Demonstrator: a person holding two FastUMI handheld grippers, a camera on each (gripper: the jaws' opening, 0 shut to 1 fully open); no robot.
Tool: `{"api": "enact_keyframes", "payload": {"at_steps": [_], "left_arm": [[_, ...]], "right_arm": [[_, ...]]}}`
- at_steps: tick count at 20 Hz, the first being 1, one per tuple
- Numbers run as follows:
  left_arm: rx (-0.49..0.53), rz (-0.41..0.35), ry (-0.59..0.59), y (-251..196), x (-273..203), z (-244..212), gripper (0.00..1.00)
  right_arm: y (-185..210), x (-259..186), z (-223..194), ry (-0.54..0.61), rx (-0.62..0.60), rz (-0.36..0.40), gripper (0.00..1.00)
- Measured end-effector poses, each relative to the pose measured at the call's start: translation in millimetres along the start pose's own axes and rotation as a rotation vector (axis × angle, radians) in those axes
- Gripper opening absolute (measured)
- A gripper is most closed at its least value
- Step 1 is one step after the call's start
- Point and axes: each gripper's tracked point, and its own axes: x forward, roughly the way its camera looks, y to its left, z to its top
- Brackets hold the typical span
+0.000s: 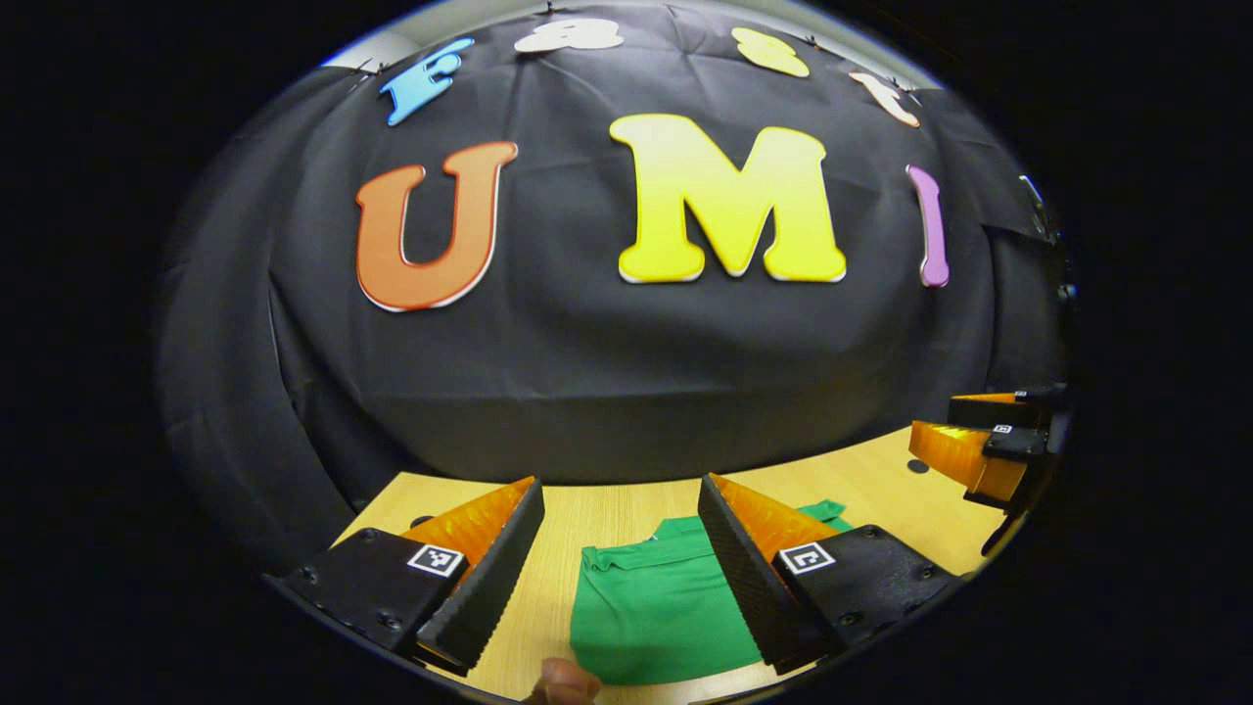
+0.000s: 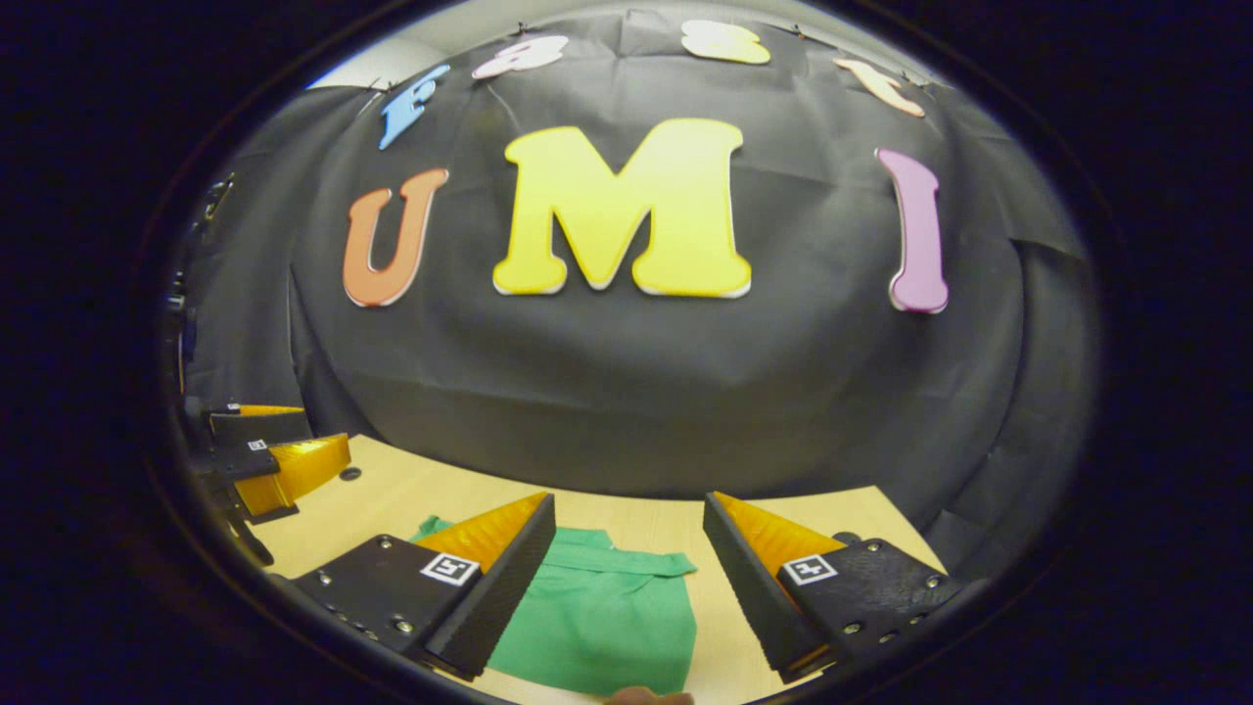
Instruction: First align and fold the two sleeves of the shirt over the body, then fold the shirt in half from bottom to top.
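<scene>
Left tongs (image 1: 619,568): mine, at the bottom of the left gripper view; fingers spread wide with nothing between them, held above the table and not touching cloth.
Right tongs (image 2: 626,578): at the bottom of the right gripper view; just as wide open and holding nothing; I also see them at the right edge of the left gripper view, well apart from the left pair.
Shirt (image 1: 661,607): green, lying flat on the table, bottom centre of the left gripper view and partly hidden behind my right-hand finger; in the right gripper view it sits bottom centre, running under the left-hand finger.
Shape of shirt: it looks like a compact rectangle with straight sides and a band across the far edge; I judge the sleeves are already laid over the body, though I cannot tell how neatly.
Table (image 1: 626,514): pale wood, bare strips beside the shirt at either side.
Hand (image 1: 566,682): a fingertip at the very bottom edge, just beside the near hem.
Step in hand: as I read it, the bottom-to-top fold, not yet begun.
How I would do it well: bring each pair down on its own near corner of the hem; pinch both layers; lift together and level; carry the hem toward the far edge, keeping the side edges aligned; lay it down gently so that nothing bunches.
</scene>
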Motion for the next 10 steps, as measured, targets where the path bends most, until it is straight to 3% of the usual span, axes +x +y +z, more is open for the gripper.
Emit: {"api": "enact_keyframes", "payload": {"at_steps": [5,10], "left_arm": [[0.014,-0.009,-0.118,5,-84,46,1.00],[-0.017,-0.027,-0.167,5,-159,54,1.00]], "right_arm": [[26,-90,50,-0.106,-0.016,-0.015,0.96],[52,-162,63,-0.150,-0.009,0.000,0.96]]}}
